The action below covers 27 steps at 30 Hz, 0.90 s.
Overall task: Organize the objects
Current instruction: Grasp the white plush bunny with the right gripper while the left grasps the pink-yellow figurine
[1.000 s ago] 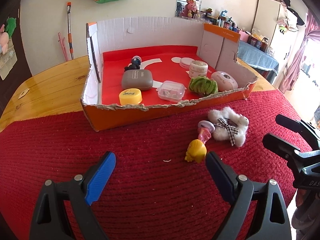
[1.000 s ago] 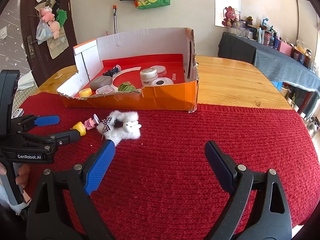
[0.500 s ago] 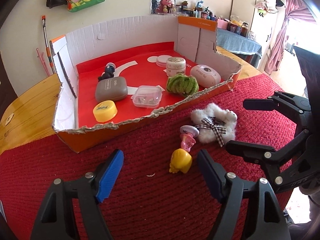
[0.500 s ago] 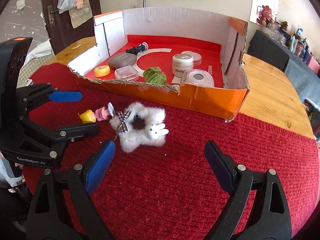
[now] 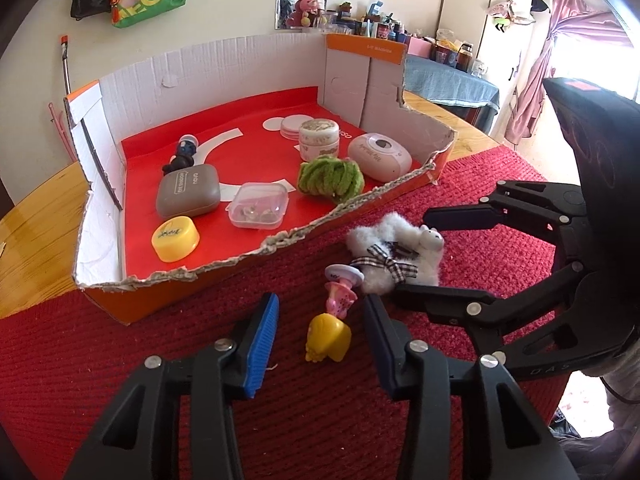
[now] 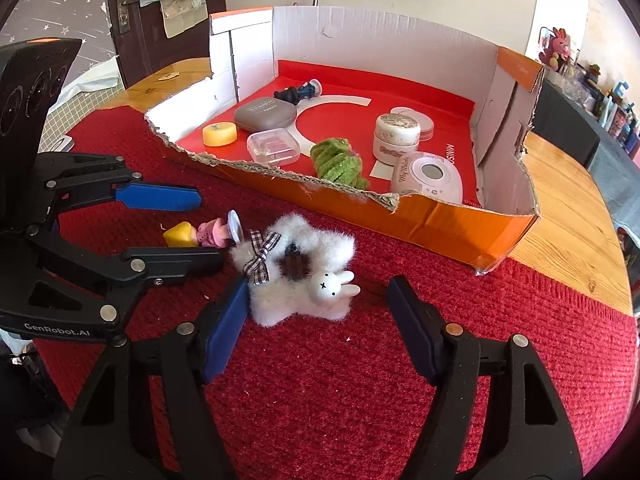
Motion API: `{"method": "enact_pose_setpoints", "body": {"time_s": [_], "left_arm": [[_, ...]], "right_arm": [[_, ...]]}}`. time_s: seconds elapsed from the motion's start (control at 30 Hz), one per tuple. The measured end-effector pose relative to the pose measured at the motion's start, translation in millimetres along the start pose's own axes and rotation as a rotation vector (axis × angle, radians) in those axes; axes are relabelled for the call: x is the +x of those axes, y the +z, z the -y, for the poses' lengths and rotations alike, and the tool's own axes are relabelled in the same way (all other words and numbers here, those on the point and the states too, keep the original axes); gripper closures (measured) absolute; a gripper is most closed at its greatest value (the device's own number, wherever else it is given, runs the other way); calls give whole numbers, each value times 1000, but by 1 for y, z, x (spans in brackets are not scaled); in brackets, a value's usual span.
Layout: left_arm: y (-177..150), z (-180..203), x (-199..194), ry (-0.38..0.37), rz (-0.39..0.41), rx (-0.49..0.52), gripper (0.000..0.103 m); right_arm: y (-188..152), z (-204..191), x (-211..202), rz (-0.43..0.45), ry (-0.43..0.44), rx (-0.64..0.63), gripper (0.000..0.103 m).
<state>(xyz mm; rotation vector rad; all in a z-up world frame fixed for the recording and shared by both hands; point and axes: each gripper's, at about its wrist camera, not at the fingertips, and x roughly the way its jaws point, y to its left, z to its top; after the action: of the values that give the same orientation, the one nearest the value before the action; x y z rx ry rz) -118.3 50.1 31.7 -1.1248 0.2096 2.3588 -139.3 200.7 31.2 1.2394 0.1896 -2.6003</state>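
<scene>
A yellow-and-pink toy figure (image 5: 330, 326) lies on the red mat between the open jaws of my left gripper (image 5: 320, 316); it also shows in the right wrist view (image 6: 200, 234). A white fluffy hair clip with a checked bow and a bunny (image 6: 300, 272) lies just right of it, between the open jaws of my right gripper (image 6: 316, 300), whose left pad touches its fur. The clip also shows in the left wrist view (image 5: 396, 256). Neither gripper holds anything.
An open orange cardboard box (image 5: 104, 292) with a red floor stands behind, holding a yellow lid (image 5: 175, 238), grey case (image 5: 188, 195), clear box (image 5: 258, 210), green scrunchie (image 5: 330, 176), cream jar (image 5: 319, 138), pink device (image 5: 378, 156). Wooden table (image 6: 568, 208) lies around the mat.
Both grippers moved forward and down. The toy figure now lies between the left jaws, the fluffy clip between the right jaws. The left jaws narrowed somewhat.
</scene>
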Motion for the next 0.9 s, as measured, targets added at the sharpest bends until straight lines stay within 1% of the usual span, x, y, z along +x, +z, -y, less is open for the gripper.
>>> {"method": "enact_pose_setpoints", "body": {"time_s": [0.07,0.1,0.17,0.23,0.33,0.37,0.47,0.53,0.63,0.9], "left_arm": [[1,2,1,-9,0,8,61],[1,3,1,-15,-1,13,66],[0,5,0,-26,0,21,71],[0,7,0,-37,0,26,73],[0,6,0,-39,1,19,79],[0,5,0,-45,0,13,82],[-1,3,0,-61,2,-6,82],[-2,3,-2,-56,6,-10,82],[-4,5,-5,-45,17,-5,82],[-8,-1,-19,-45,47,-44,82]], "right_arm": [[1,-1,0,0,11,-11,41],[2,-2,0,0,16,-17,44],[3,-4,1,1,23,-29,47],[4,-5,1,2,29,-37,51],[5,-8,2,3,31,-48,54],[6,-8,2,3,38,-47,55],[6,-7,3,2,60,-45,59],[6,-7,2,5,60,-46,60],[4,-5,-2,15,86,-21,61],[-1,-2,-18,55,93,17,61]]}}
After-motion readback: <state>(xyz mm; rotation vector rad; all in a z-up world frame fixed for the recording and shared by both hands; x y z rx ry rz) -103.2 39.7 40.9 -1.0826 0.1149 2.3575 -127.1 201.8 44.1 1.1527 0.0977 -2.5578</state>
